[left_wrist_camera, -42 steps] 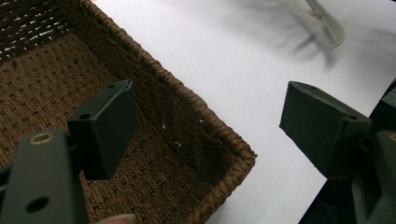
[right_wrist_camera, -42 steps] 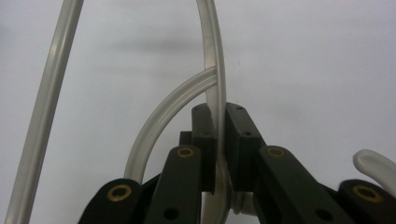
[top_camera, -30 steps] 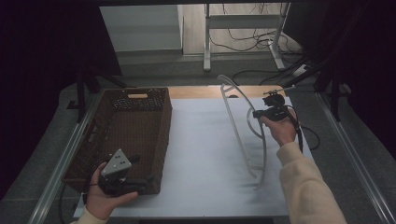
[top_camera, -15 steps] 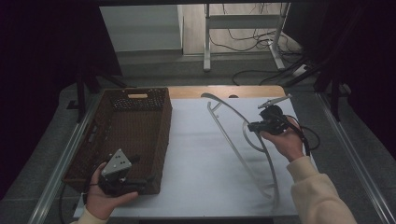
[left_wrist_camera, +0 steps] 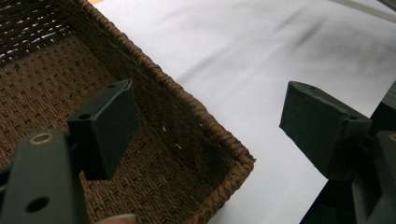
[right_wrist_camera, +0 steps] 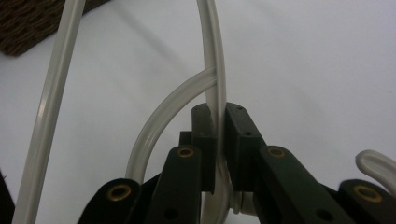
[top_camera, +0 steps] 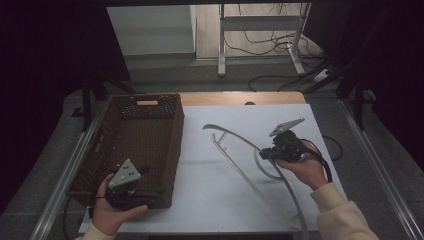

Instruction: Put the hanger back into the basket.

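Observation:
A white plastic clothes hanger hangs tilted over the white table top, its long arm running toward the near edge. My right gripper is shut on it near the hook. In the right gripper view the jaws pinch the hanger's rod at the right gripper's tips. My left gripper is open at the near right corner of the brown wicker basket. In the left gripper view the left gripper straddles the basket's corner rim, one jaw inside and one outside.
The white sheet covers the table to the right of the basket. A wooden strip shows at the far edge. Metal rails run along both sides. Cables and a stand's legs lie on the floor beyond.
The right hand has drawn nearer and a little left with the hanger, which has swung from near upright to a lower tilt. The left gripper has stayed at the basket corner.

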Demonstrator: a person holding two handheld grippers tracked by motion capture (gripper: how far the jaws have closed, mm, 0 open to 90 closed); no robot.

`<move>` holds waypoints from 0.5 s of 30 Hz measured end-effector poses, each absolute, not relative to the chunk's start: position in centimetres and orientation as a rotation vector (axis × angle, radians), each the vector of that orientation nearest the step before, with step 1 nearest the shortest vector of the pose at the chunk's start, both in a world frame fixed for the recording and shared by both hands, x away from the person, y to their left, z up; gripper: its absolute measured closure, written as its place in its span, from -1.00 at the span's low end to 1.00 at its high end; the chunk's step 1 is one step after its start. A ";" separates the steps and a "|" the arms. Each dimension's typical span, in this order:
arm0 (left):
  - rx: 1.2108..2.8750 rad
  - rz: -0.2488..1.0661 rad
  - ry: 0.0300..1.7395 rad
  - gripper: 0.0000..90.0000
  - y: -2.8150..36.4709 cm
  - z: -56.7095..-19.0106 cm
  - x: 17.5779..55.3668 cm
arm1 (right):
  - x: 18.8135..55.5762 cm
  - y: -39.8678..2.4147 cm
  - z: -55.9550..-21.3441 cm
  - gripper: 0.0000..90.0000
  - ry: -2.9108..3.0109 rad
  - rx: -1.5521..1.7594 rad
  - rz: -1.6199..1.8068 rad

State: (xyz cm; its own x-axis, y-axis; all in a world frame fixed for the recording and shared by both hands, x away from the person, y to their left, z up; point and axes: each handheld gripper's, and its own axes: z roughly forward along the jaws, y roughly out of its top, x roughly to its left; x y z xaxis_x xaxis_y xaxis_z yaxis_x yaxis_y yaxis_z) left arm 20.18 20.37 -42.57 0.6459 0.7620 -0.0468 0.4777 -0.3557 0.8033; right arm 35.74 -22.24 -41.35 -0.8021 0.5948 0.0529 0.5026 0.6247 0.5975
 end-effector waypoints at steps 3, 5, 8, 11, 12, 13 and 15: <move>2.020 0.427 0.966 -0.57 20.4 -42.5 20.2 | 35.1 -22.0 -41.7 0.84 2.719 0.877 0.921; 2.020 0.428 0.966 -0.57 20.4 -42.5 20.3 | 34.7 -21.8 -42.0 0.84 2.732 0.845 0.907; 2.017 0.429 0.964 -0.57 20.3 -42.3 20.4 | 34.0 -21.4 -42.3 0.84 2.763 0.795 0.901; 2.016 0.432 0.953 -0.57 20.1 -41.9 20.7 | 33.5 -20.9 -42.7 0.84 2.792 0.748 0.889; 2.017 0.434 0.946 -0.57 20.0 -41.6 20.8 | 33.5 -20.8 -42.7 0.84 2.795 0.736 0.886; 2.018 0.435 0.944 -0.56 19.9 -41.5 20.9 | 33.4 -20.6 -42.7 0.84 2.802 0.726 0.878; 2.018 0.434 0.938 -0.56 19.7 -41.2 21.2 | 33.4 -20.5 -42.7 0.84 2.804 0.715 0.878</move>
